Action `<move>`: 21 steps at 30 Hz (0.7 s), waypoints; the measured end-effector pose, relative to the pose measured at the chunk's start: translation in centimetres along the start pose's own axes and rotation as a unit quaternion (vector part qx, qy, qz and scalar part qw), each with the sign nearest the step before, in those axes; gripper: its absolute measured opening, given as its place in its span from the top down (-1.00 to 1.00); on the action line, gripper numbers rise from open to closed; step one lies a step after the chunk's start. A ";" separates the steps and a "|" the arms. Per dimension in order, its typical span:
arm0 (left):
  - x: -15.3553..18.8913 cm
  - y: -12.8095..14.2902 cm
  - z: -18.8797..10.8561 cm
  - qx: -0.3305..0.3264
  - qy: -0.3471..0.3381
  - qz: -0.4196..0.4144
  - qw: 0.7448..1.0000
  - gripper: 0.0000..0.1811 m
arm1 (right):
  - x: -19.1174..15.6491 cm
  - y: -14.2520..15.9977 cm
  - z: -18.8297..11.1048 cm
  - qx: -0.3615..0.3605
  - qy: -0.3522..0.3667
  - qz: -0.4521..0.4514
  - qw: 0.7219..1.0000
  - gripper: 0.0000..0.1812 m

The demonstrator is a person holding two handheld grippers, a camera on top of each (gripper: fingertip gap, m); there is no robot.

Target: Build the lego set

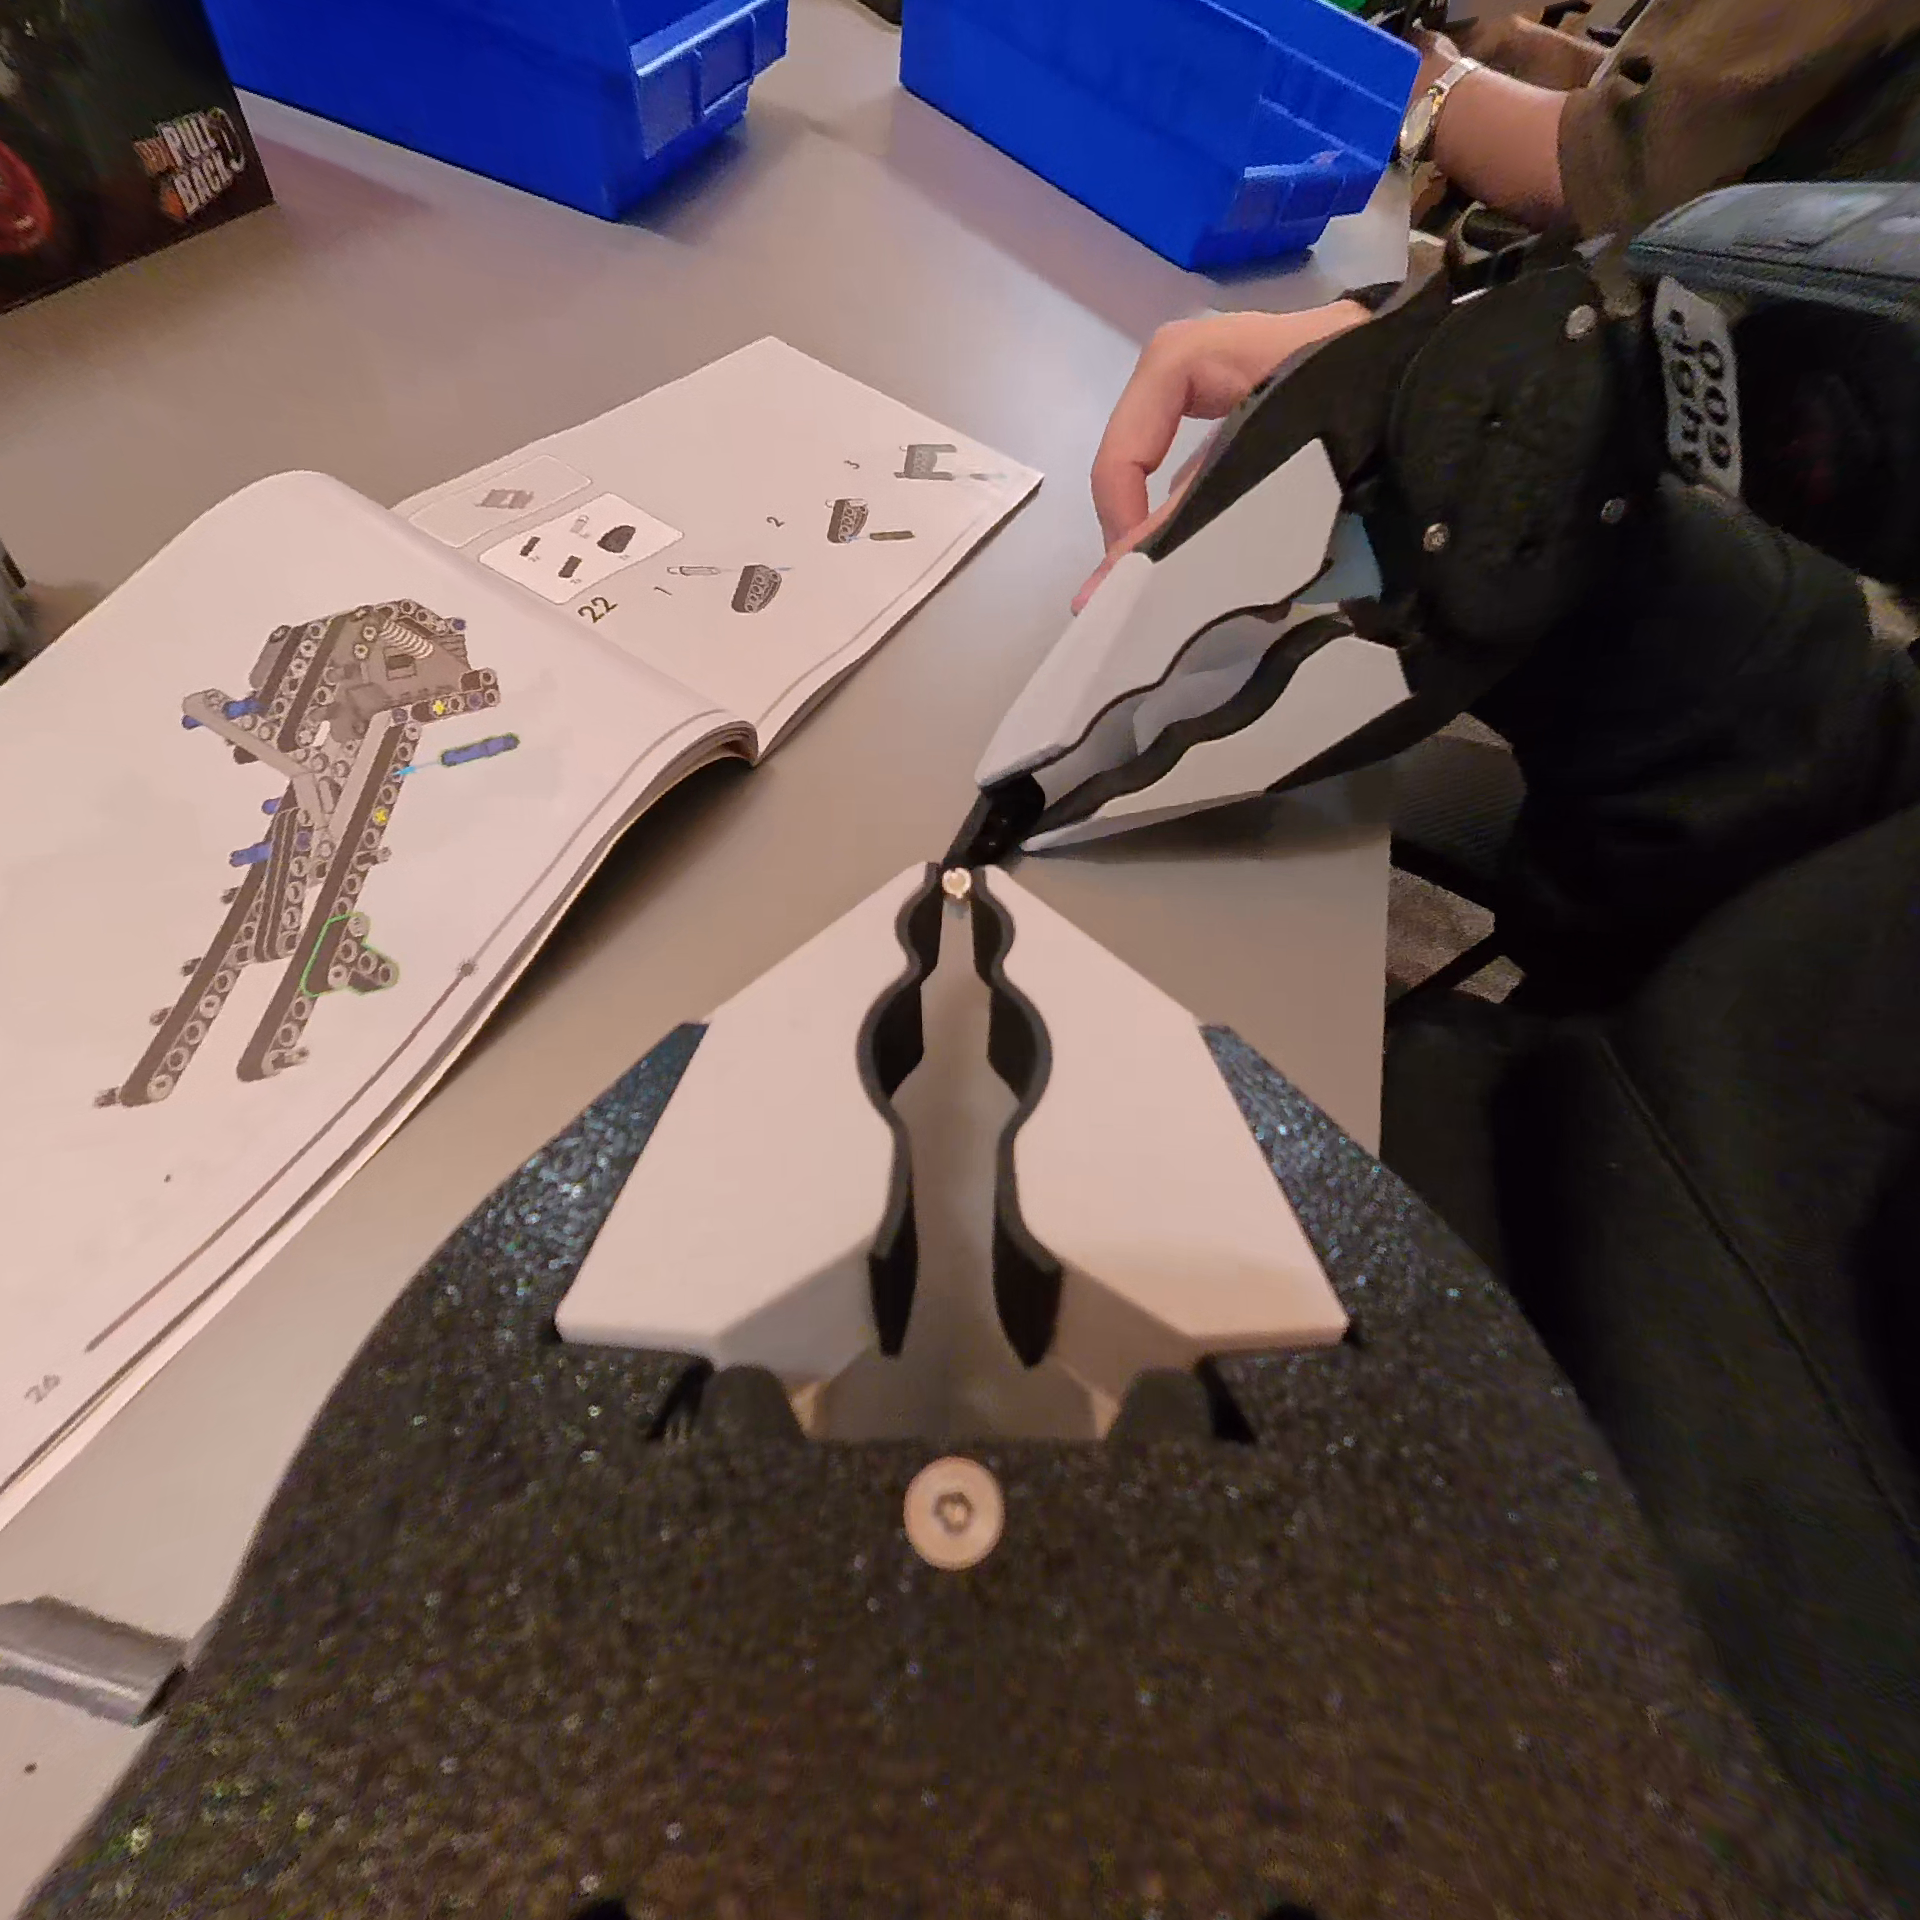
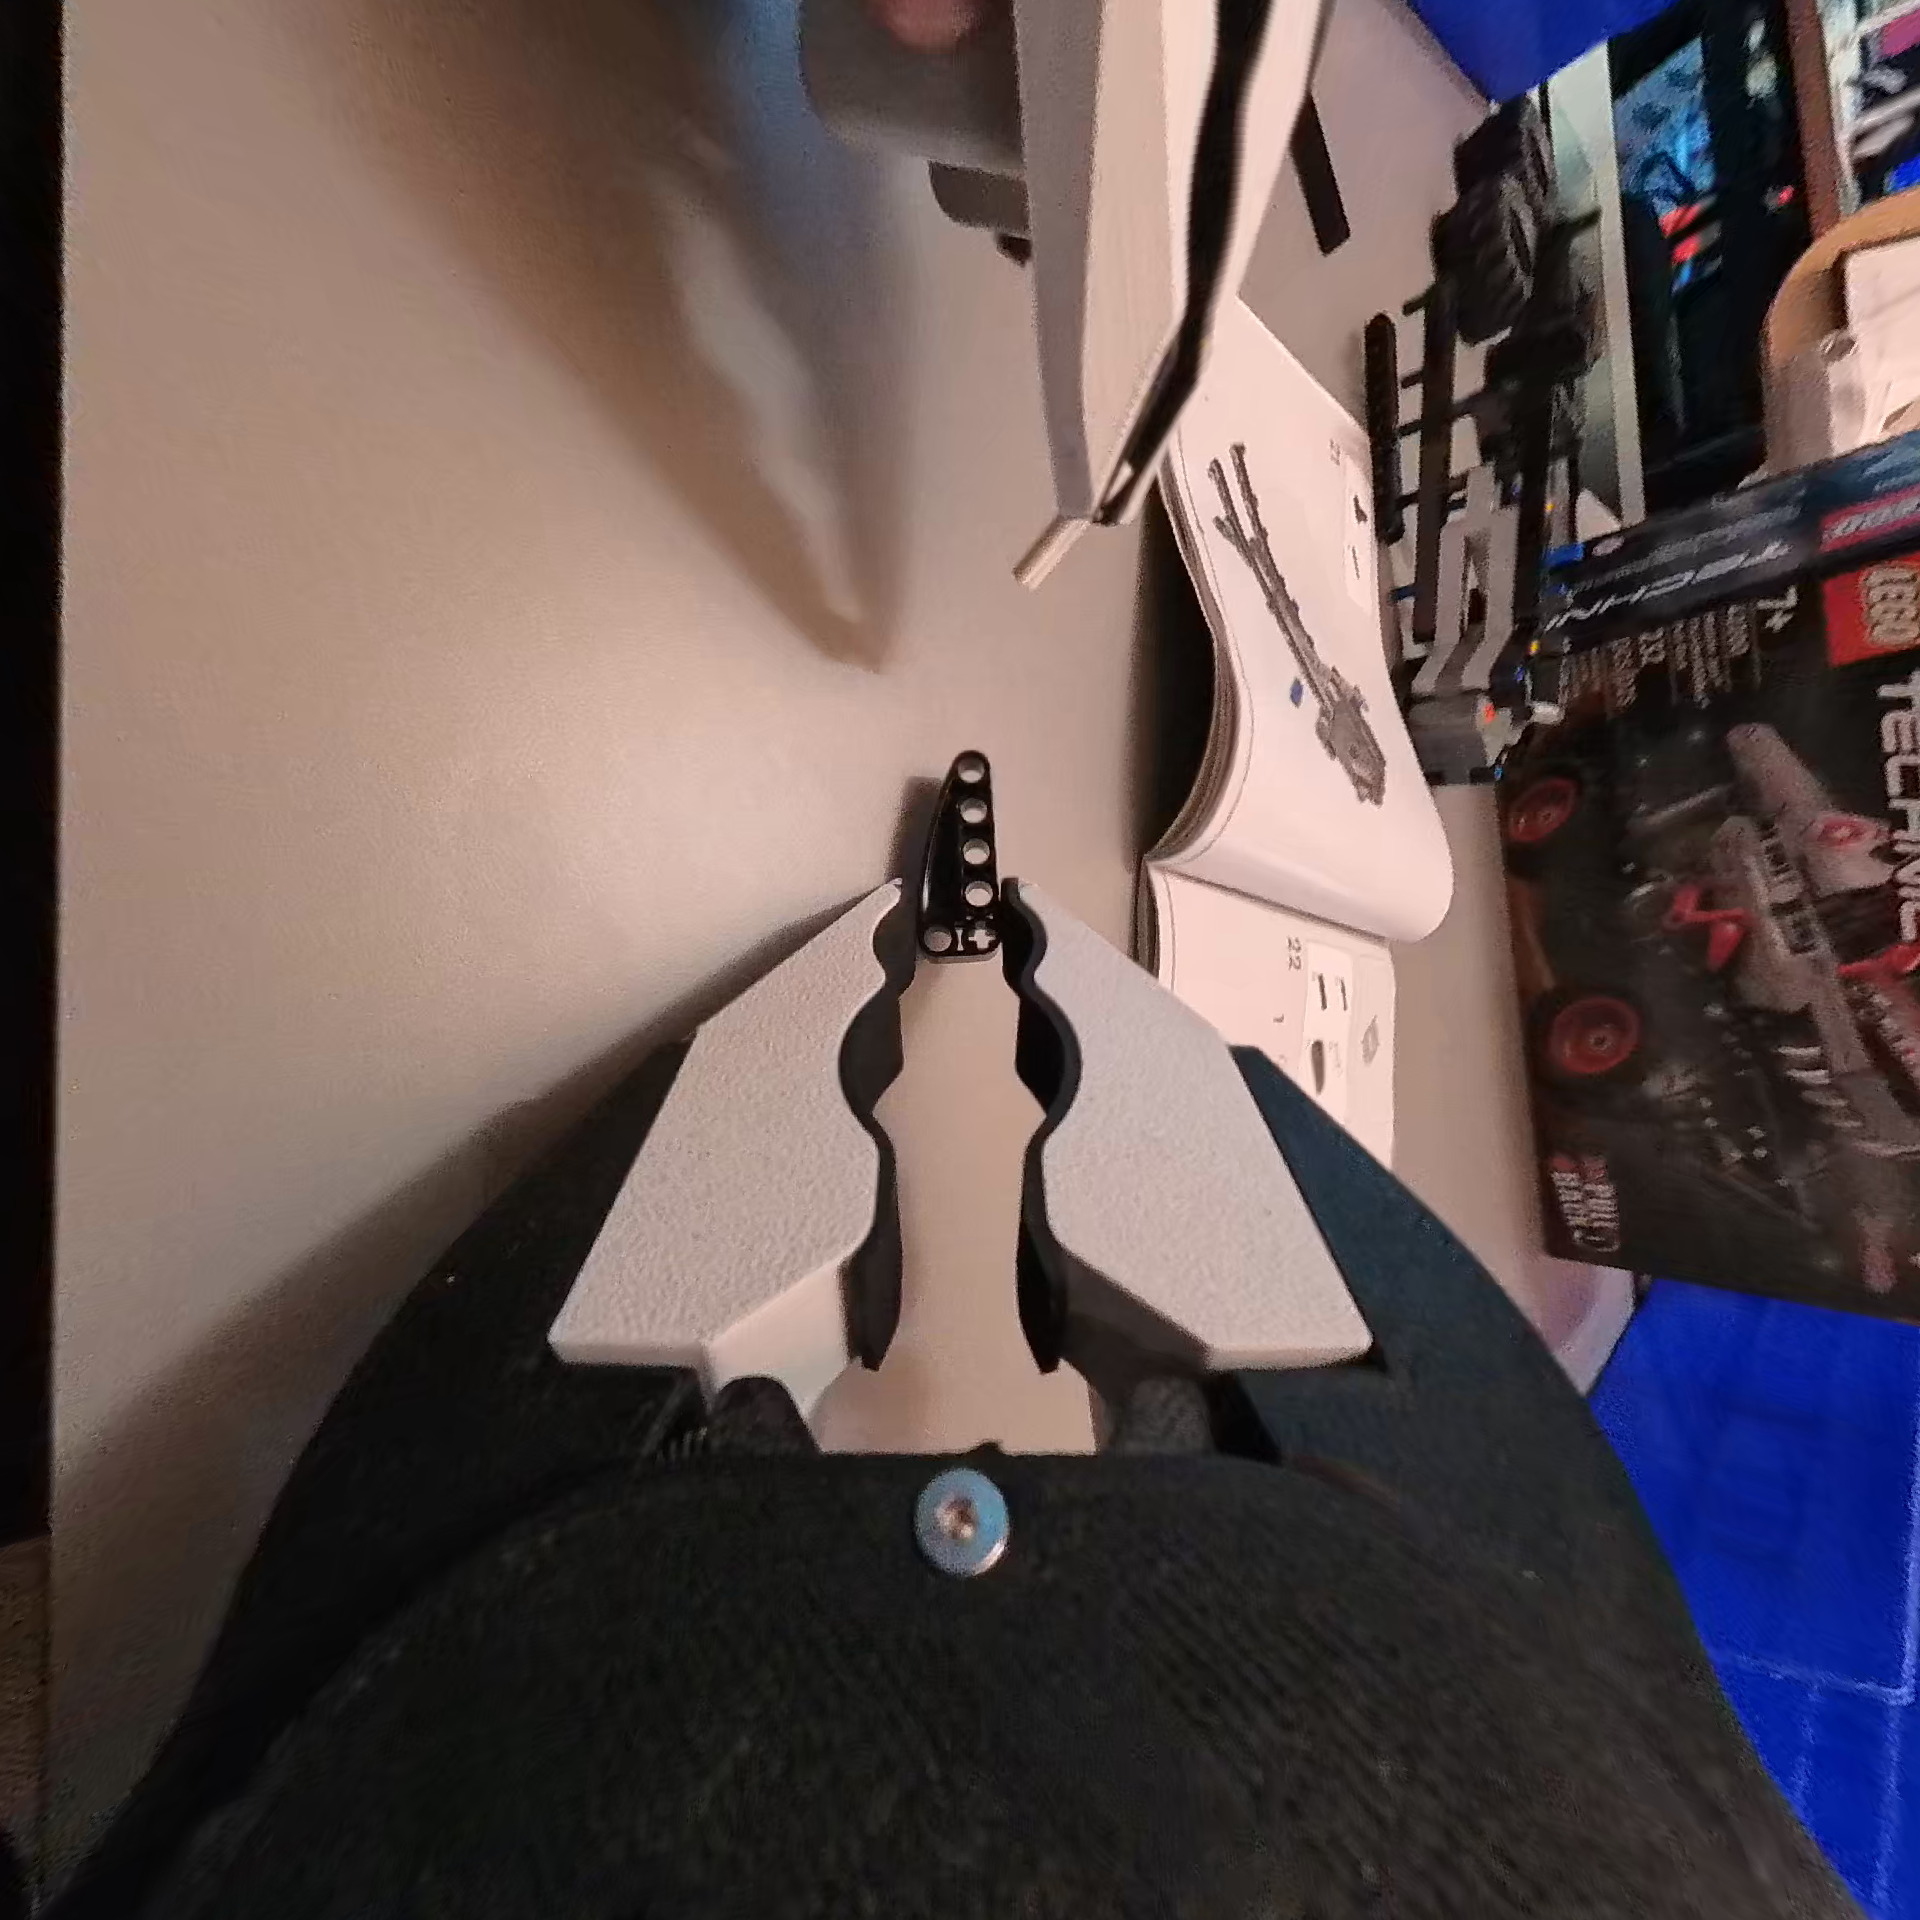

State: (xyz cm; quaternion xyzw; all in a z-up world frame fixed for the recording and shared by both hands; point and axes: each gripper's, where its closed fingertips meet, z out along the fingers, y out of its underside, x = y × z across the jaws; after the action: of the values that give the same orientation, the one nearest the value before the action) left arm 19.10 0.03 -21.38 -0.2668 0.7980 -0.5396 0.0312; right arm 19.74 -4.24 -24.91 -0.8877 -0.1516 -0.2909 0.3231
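Observation:
My left gripper (image 1: 956,896) is shut on a small light grey pin (image 1: 956,882) that sticks out of its tips. My right gripper (image 2: 961,920) is shut on a black curved beam with a row of holes (image 2: 966,847), held just above the grey table. In the left wrist view the right gripper (image 1: 1023,831) comes in from the right, and its black beam (image 1: 997,821) is right next to the pin. In the right wrist view the left gripper (image 2: 1117,504) hangs at the top, the pin (image 2: 1049,556) at its tip and apart from the beam.
An open instruction booklet (image 1: 364,779) lies on the grey table (image 1: 831,270). Two blue bins (image 1: 499,94) (image 1: 1153,114) stand at the back. The set's box (image 2: 1714,935) and a part-built black model (image 2: 1486,416) stand beyond the booklet. A person's hand (image 1: 1153,416) is behind the right gripper. My right fingertips sit around 6 centimeters from my left ones. Both grippers' tips are roughly 25 centimeters from the part-built black model (image 2: 1486,416).

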 end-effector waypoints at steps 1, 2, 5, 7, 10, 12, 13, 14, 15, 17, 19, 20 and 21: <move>-0.1 0.0 0.0 -0.001 -0.003 0.001 1.000 0.97 | 0.0 -0.1 0.1 0.000 0.006 -0.015 1.000 0.85; -0.2 0.1 0.0 -0.002 -0.006 0.002 1.000 0.97 | 0.1 -0.2 0.2 -0.001 0.016 -0.031 0.999 0.86; -0.4 0.0 -0.1 -0.001 -0.007 0.000 1.000 0.97 | 0.5 -0.2 0.5 -0.004 0.039 -0.052 0.998 0.85; -0.3 -0.2 -0.2 0.006 -0.002 -0.003 1.000 0.97 | 0.6 -0.2 0.6 -0.006 0.043 -0.055 0.998 0.85; 0.0 -0.4 -0.2 0.014 0.004 -0.005 1.000 0.97 | 0.6 -0.3 0.6 -0.002 0.038 -0.046 0.998 0.85; 0.0 -0.3 -0.1 0.009 0.001 -0.002 1.000 0.97 | 0.5 -0.5 0.7 0.008 0.041 -0.047 0.998 0.85; -0.1 -0.2 -0.1 0.008 -0.001 0.000 1.000 0.97 | 0.6 -0.5 0.8 0.011 0.045 -0.047 0.998 0.85; -0.1 -0.2 -0.1 0.006 -0.004 0.001 1.000 0.97 | 0.6 -0.5 0.8 0.011 0.048 -0.048 0.998 0.85; -0.2 -0.2 -0.1 0.005 -0.007 0.002 1.000 0.97 | 0.7 -0.5 0.7 0.013 0.052 -0.046 0.998 0.83; -0.3 -0.2 -0.1 0.004 -0.010 0.003 1.000 0.97 | 0.7 -0.6 0.4 0.025 0.042 -0.014 0.999 0.72; -0.3 -0.3 -0.2 0.006 -0.009 0.002 1.000 0.97 | 0.6 -1.4 -0.4 0.064 0.019 0.038 0.997 0.68; -0.2 -0.3 -0.1 0.006 -0.008 0.002 1.000 0.97 | 0.8 -1.3 -0.7 0.072 0.013 0.074 0.995 0.65; -0.2 -0.3 -0.1 0.005 -0.007 0.002 1.000 0.97 | 1.0 -0.9 -0.8 0.068 0.006 0.119 0.991 0.63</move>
State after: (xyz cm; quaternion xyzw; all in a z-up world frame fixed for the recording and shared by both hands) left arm 19.33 0.14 -21.15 -0.2688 0.7954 -0.5419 0.0390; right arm 19.80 -4.08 -23.35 -0.8737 -0.0624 -0.2450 0.4156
